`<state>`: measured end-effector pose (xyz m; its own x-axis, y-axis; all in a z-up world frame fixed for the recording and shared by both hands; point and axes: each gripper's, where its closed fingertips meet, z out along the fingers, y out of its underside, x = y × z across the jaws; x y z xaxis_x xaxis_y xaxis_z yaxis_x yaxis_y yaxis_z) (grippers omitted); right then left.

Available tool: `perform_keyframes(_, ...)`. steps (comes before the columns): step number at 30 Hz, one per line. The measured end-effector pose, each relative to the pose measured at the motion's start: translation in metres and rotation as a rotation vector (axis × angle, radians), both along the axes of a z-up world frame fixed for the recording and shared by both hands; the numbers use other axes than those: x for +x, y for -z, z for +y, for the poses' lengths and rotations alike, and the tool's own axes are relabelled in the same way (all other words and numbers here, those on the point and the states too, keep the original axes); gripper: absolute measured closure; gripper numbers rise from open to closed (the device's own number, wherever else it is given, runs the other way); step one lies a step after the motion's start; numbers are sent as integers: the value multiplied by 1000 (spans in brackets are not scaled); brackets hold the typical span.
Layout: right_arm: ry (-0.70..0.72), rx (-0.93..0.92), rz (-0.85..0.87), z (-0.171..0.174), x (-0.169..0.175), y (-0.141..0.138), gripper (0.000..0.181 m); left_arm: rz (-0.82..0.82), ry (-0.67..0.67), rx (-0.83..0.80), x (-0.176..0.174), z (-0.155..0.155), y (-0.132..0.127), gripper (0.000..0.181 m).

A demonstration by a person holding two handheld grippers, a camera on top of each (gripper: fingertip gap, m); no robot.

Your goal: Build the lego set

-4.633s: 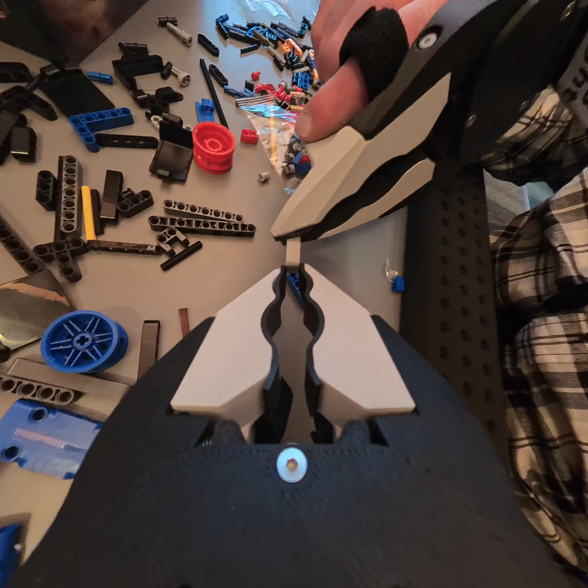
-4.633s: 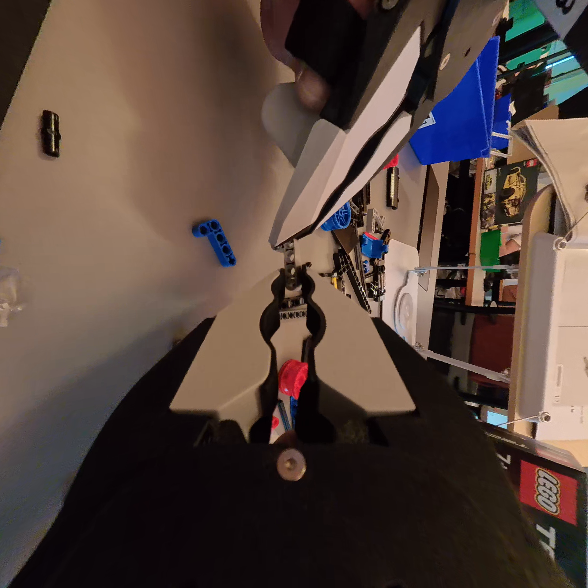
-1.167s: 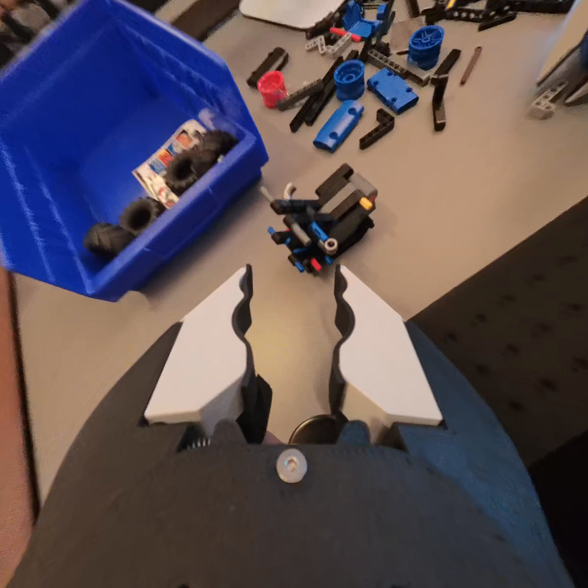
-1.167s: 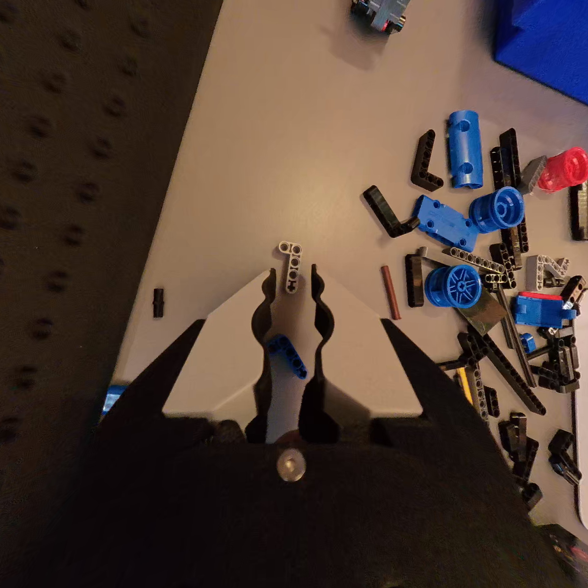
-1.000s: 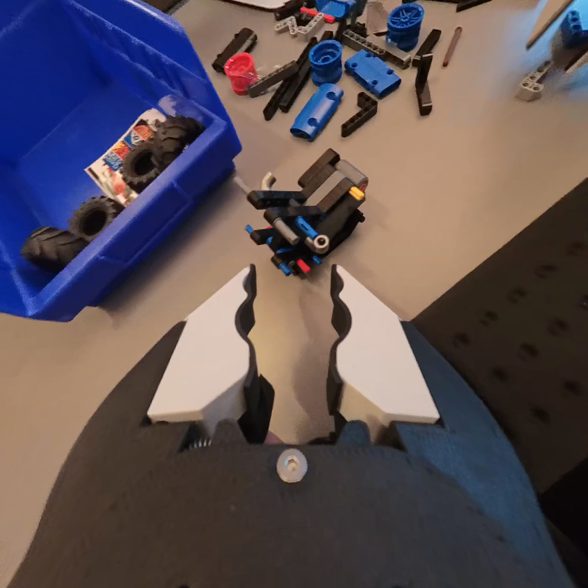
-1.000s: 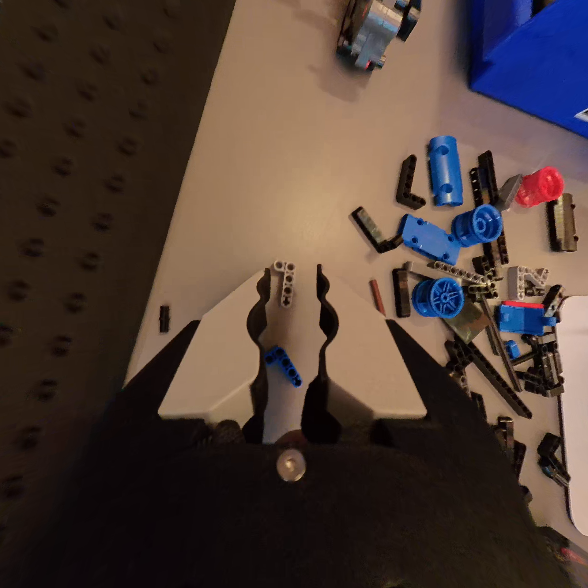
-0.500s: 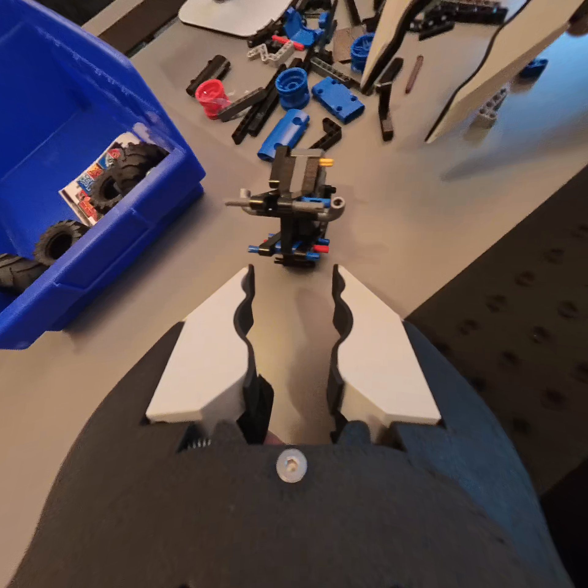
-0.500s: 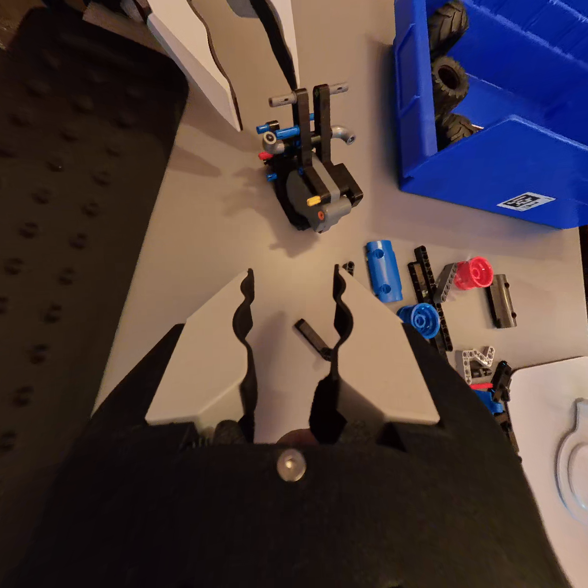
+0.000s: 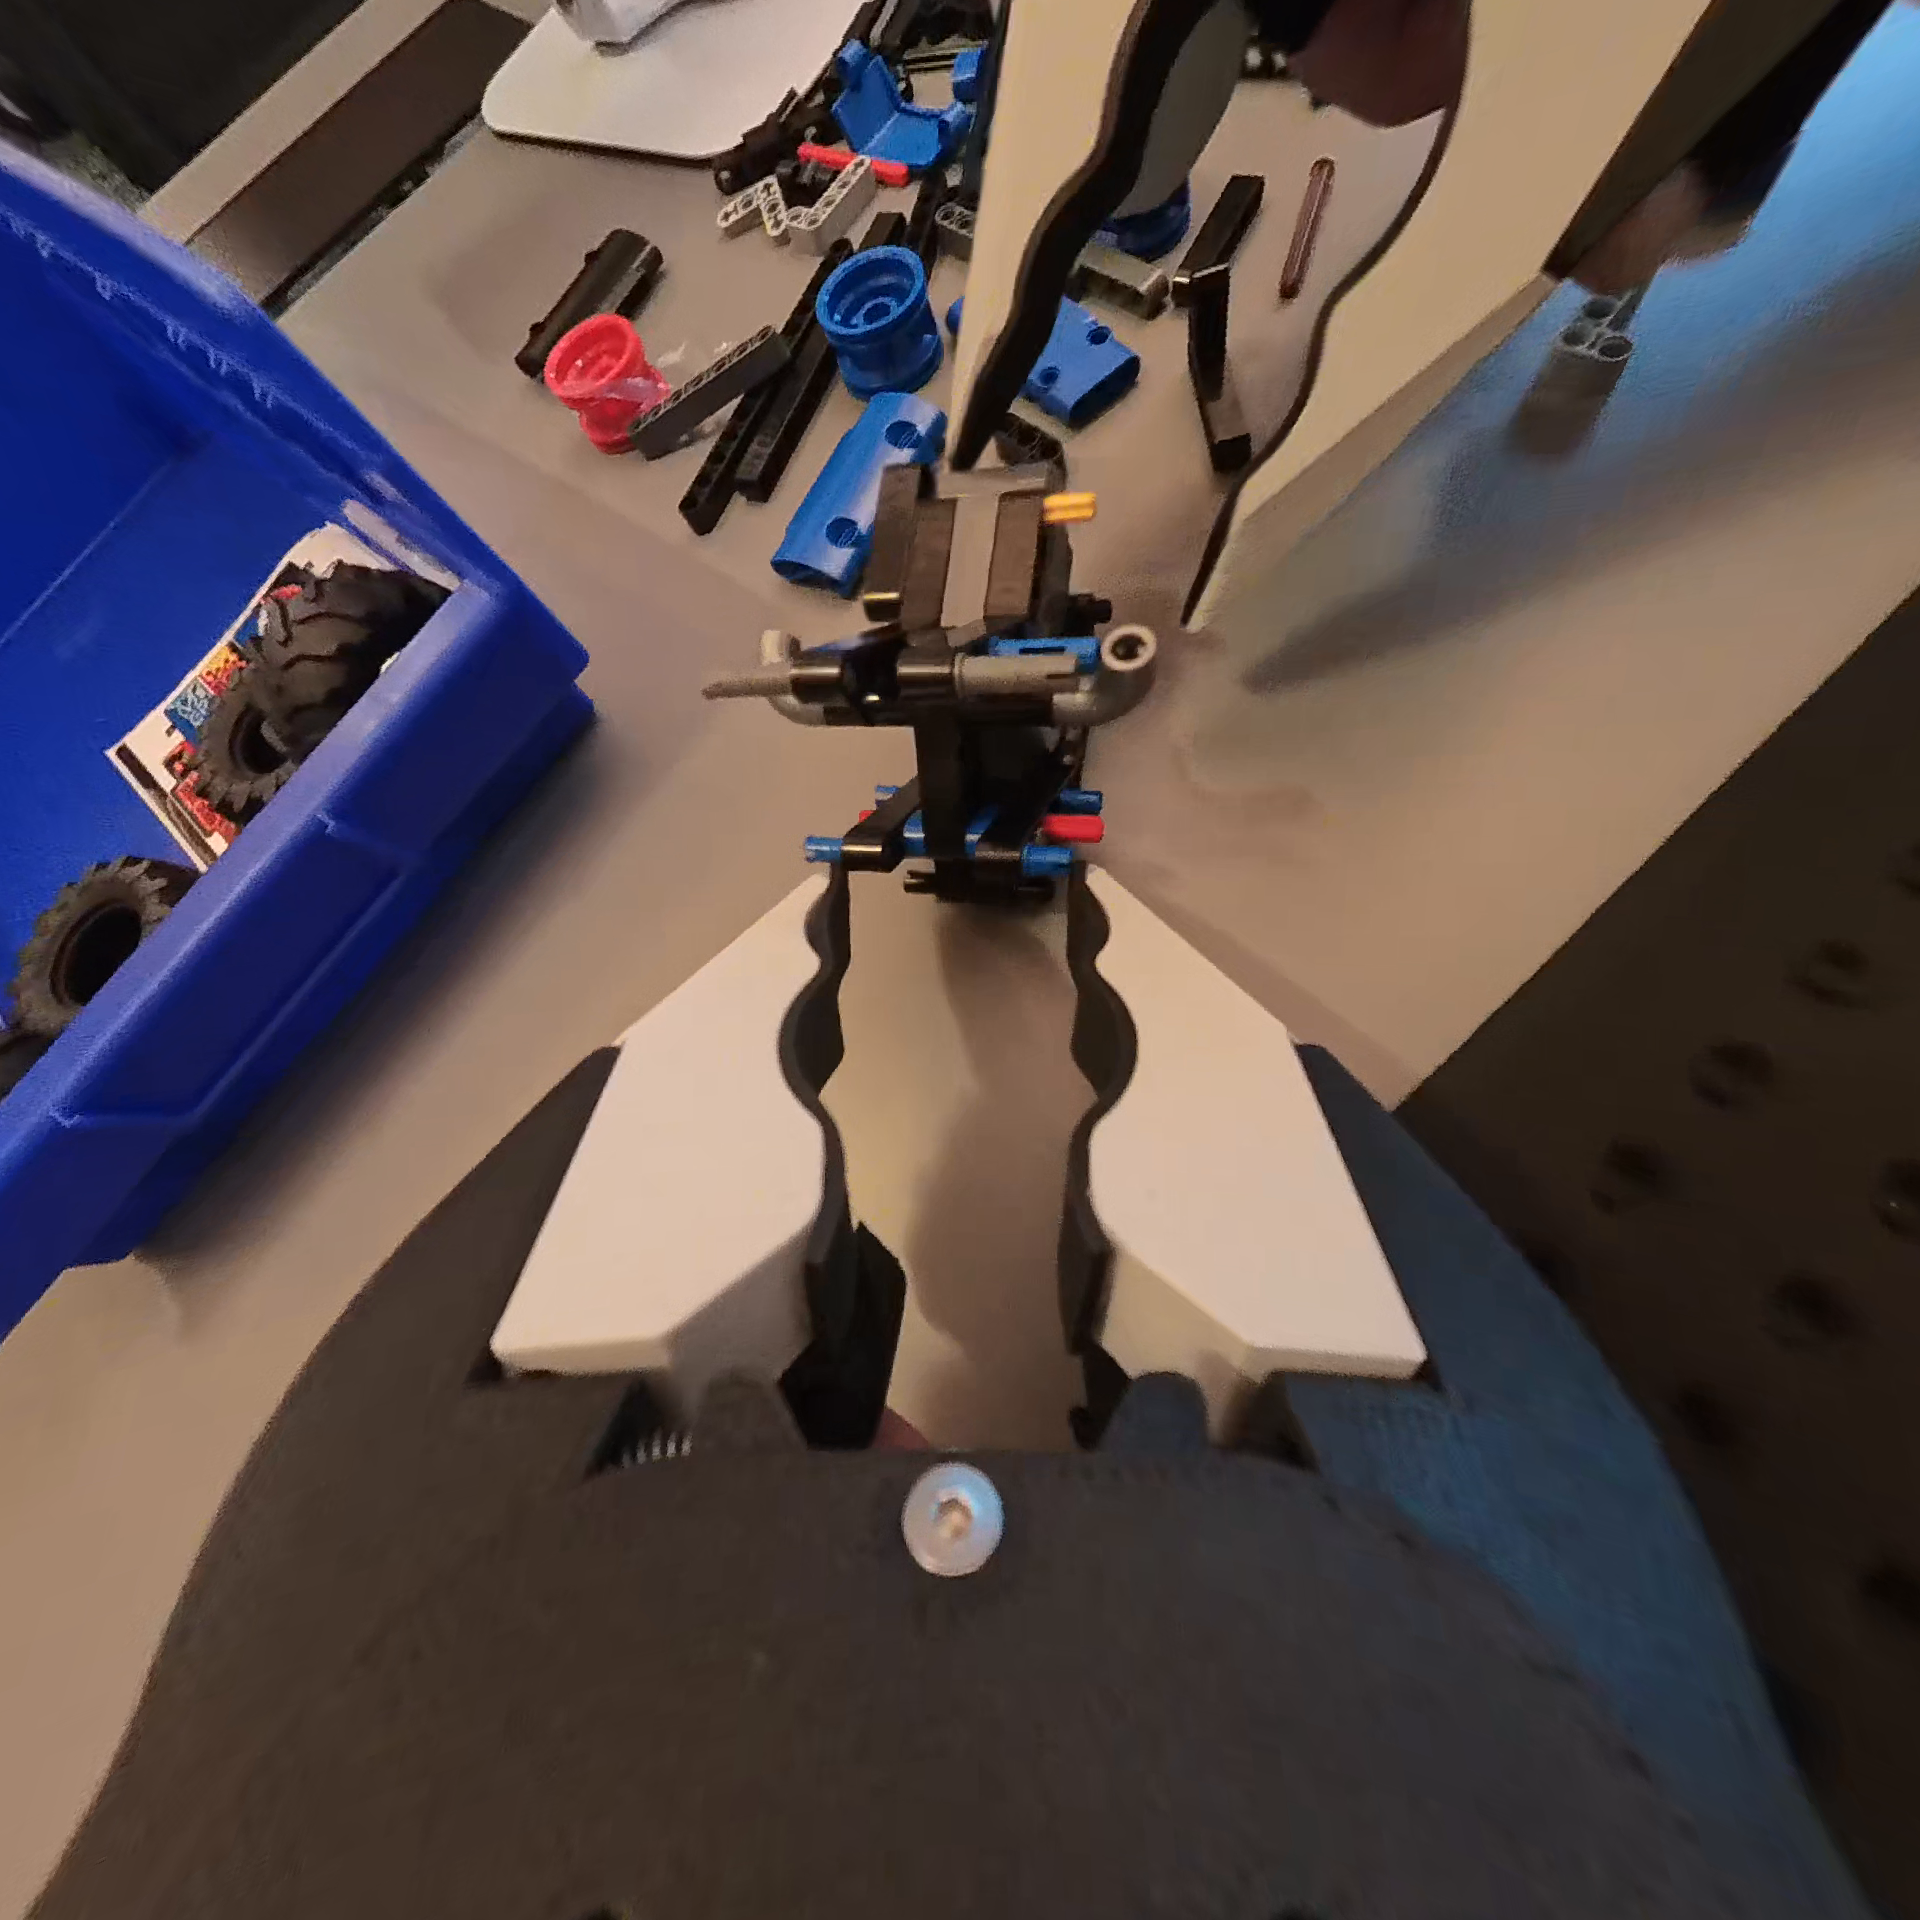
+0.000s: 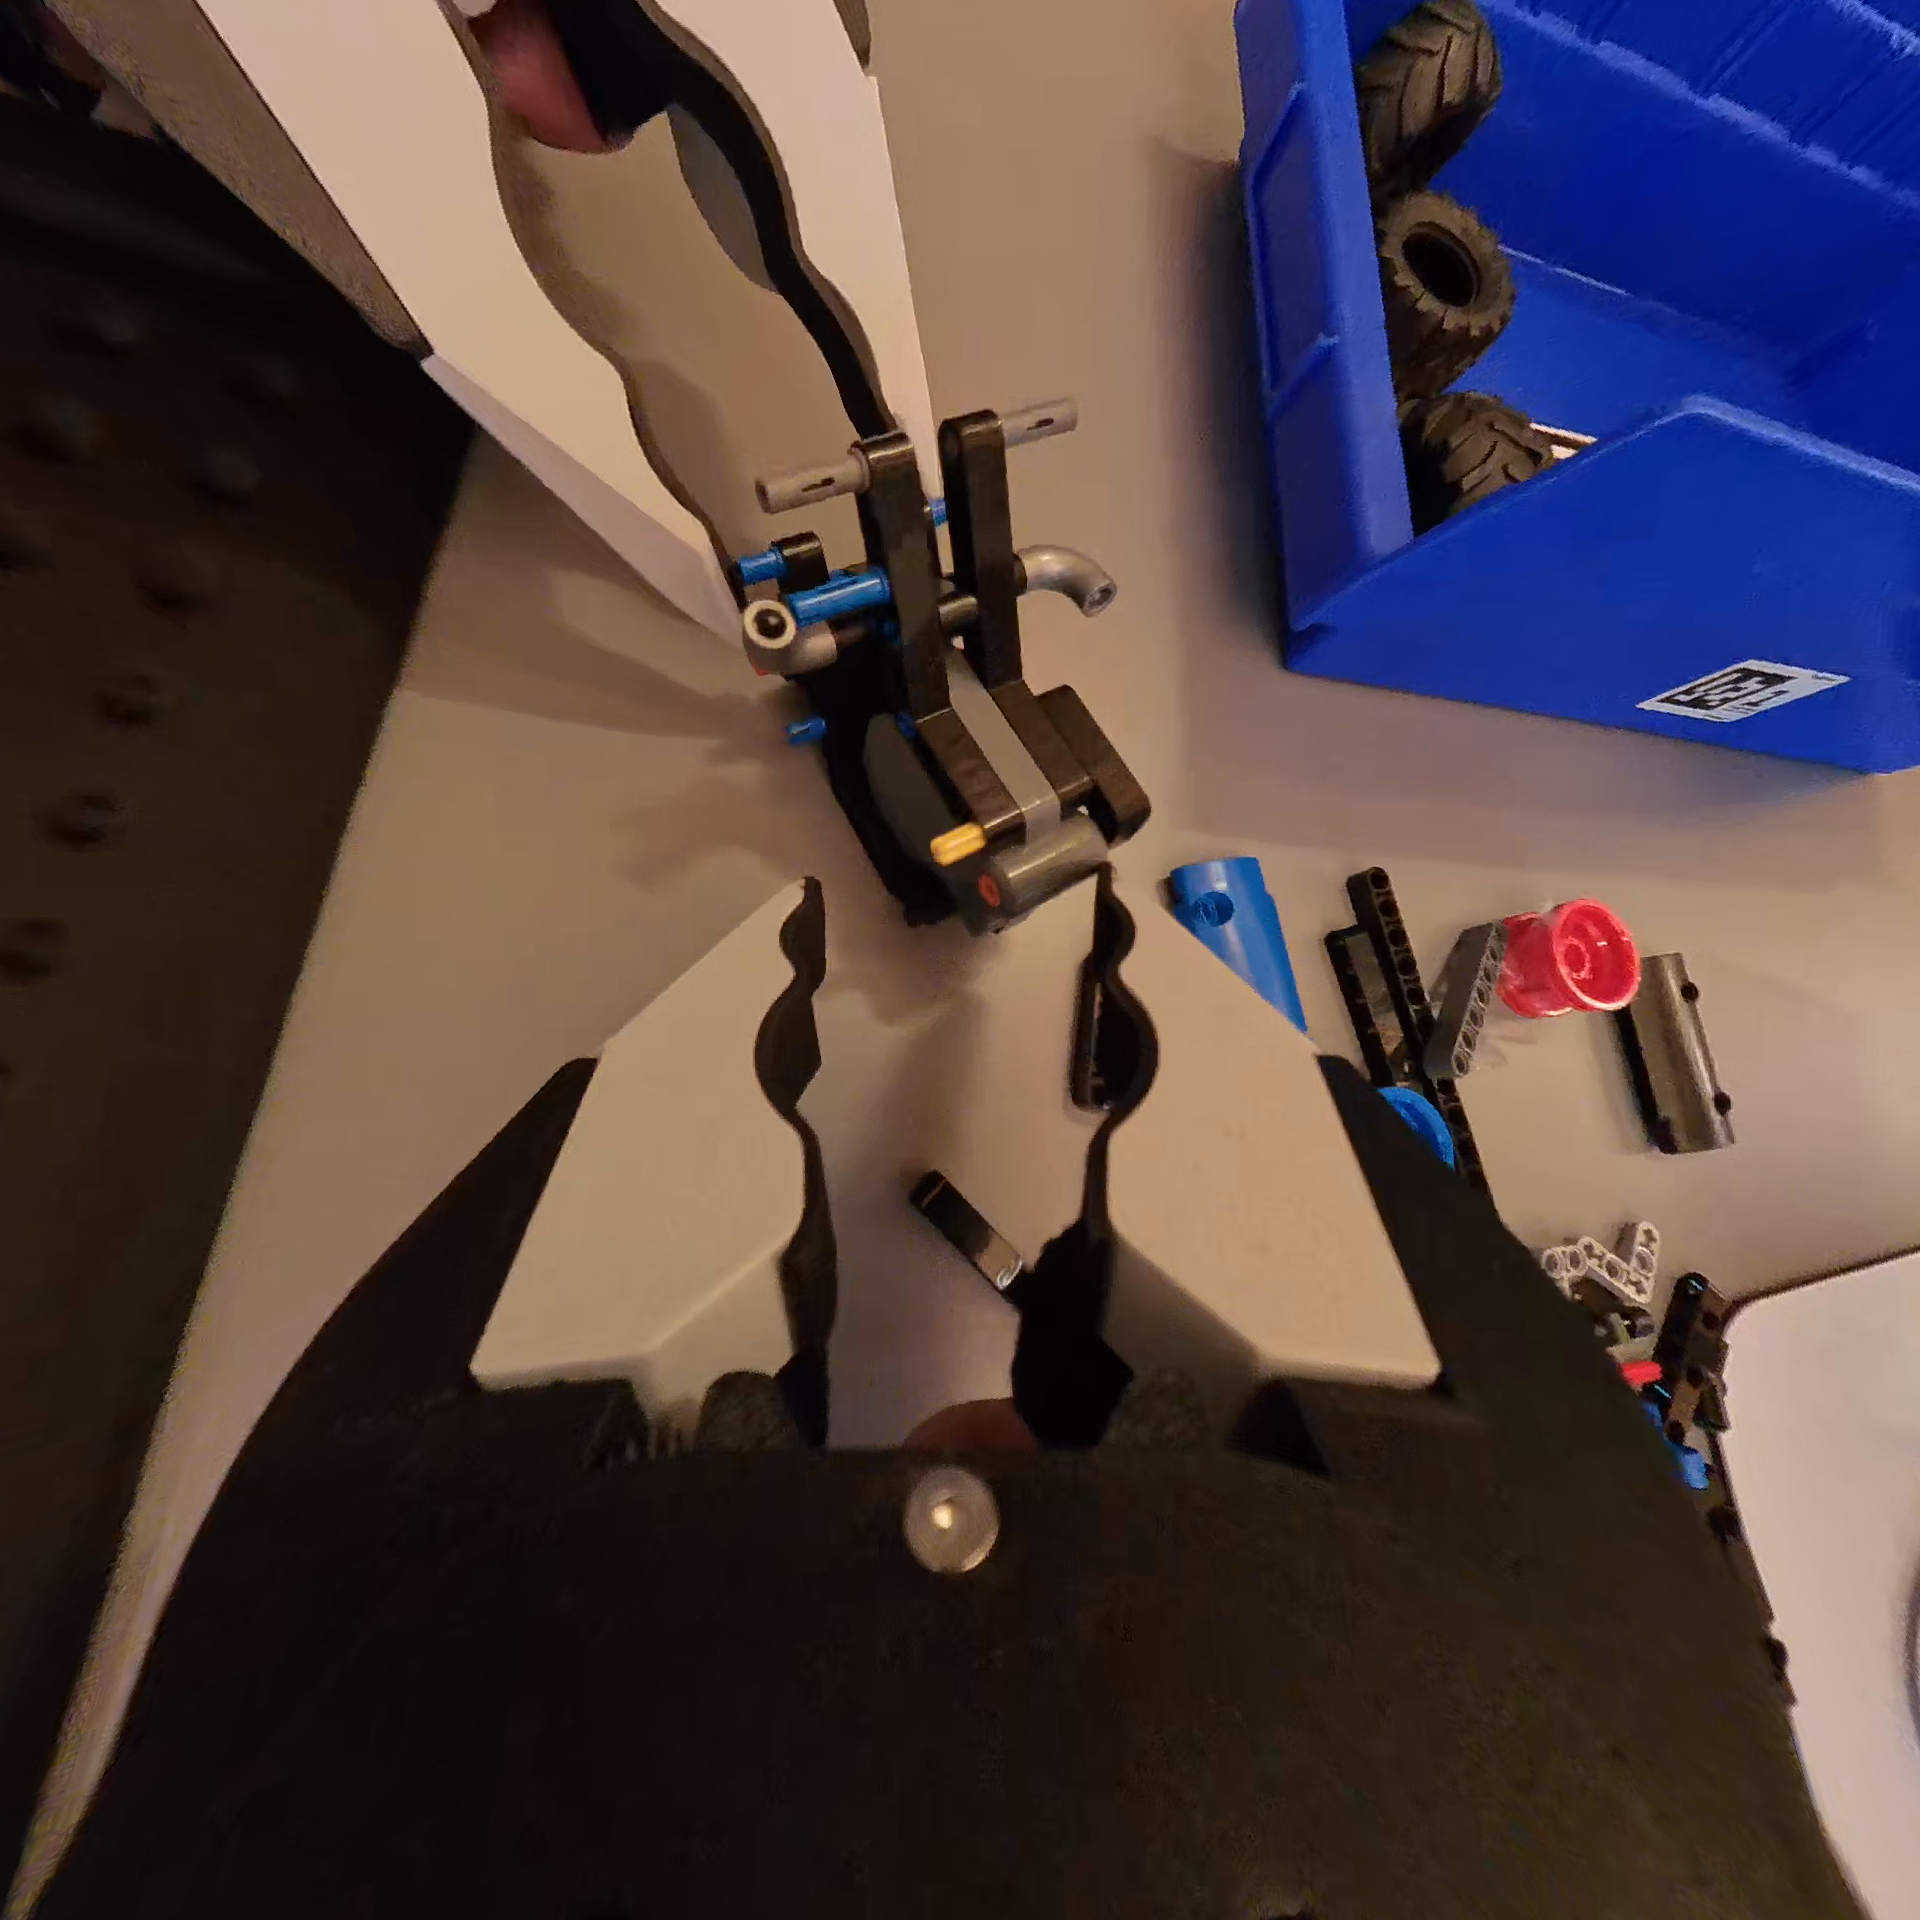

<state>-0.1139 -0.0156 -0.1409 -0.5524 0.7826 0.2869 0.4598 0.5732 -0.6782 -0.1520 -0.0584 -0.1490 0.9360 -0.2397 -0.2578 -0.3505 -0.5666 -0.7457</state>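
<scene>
A partly built black, grey and blue lego assembly [image 9: 966,675] lies on the grey table, with blue and red pins at one end and a grey block at the other. It also shows in the right wrist view [image 10: 966,727]. My left gripper [image 9: 956,894] is open and empty, its tips on either side of the pin end. My right gripper [image 10: 956,883] is open and empty, its tips by the grey block end. The grippers face each other. The right gripper [image 9: 1075,545] shows beyond the assembly in the left view, and the left gripper [image 10: 810,530] shows in the right view.
A blue bin [image 9: 260,779] with black tyres [image 9: 312,644] stands beside the assembly; it also shows in the right wrist view [image 10: 1558,571]. Loose parts lie behind it: a red hub [image 9: 603,374], a blue hub [image 9: 878,312], a blue panel [image 9: 852,499]. A black perforated mat [image 9: 1714,1039] borders the table.
Both grippers let go of the small parts they held earlier and opened. Over the last second they have closed in on the assembly from opposite ends.
</scene>
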Motion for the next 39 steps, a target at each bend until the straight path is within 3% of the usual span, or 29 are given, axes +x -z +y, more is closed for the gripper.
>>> perform_keyframes(10,-42,5,-30,-3,9,8,146,-28,-14,-7,-6,-4,1,144)
perform_keyframes(24,-19,7,-65,6,13,12,141,-25,41,13,12,6,-5,154)
perform_keyframes(39,-21,16,-121,9,20,23,144,-34,39,55,15,13,-17,148)
